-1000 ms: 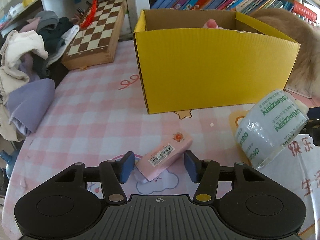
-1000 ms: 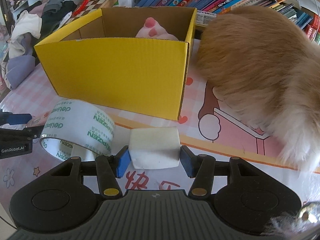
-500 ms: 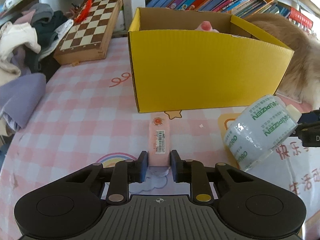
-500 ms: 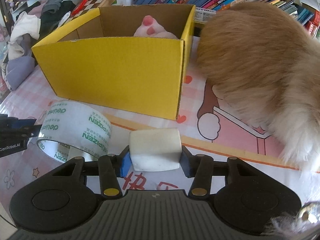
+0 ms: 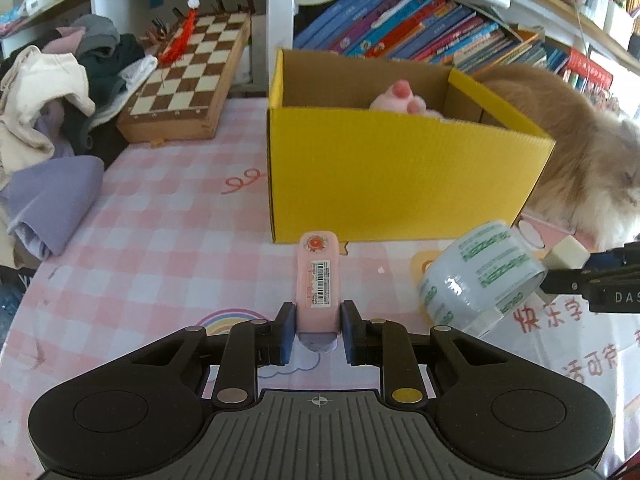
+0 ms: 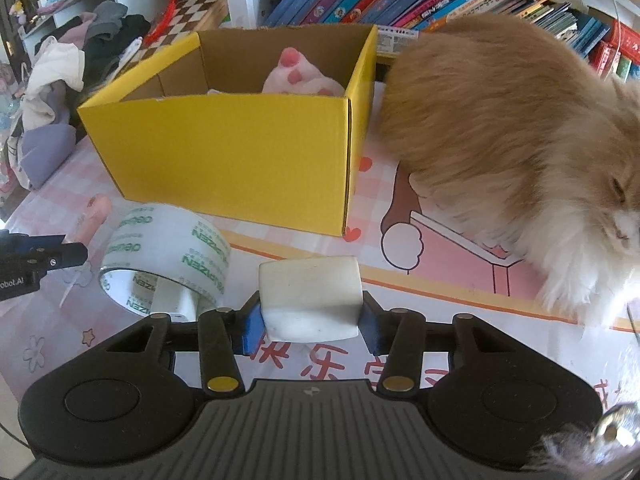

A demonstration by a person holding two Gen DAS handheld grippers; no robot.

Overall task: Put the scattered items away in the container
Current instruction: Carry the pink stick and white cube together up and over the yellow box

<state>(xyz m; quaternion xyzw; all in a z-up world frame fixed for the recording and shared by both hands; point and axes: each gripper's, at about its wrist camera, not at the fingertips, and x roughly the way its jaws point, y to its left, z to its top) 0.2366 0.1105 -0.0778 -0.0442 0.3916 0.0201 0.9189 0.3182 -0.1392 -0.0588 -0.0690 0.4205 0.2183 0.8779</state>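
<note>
My left gripper (image 5: 318, 330) is shut on a slim pink case with a barcode label (image 5: 319, 280), held just above the checked tablecloth and pointing at the yellow cardboard box (image 5: 400, 176). A white rectangular block (image 6: 310, 300) sits squeezed between the pads of my right gripper (image 6: 312, 330), lifted a little off the cloth. The same box (image 6: 240, 152) stands open ahead in the right wrist view, with a pink plush paw (image 6: 300, 76) inside. A roll of clear tape (image 6: 164, 252) lies between the two grippers, also seen as the tape roll (image 5: 480, 276) right of the pink case.
A fluffy orange-and-white cat (image 6: 512, 136) lies against the box's right side. A wooden chessboard (image 5: 188, 80) and a heap of clothes (image 5: 52, 120) lie to the left. Rows of books (image 5: 420, 36) stand behind the box.
My left gripper closed on the pink case, turned it lengthwise and raised it slightly. My right gripper lifted the white block a little; the box interior shows more in both views.
</note>
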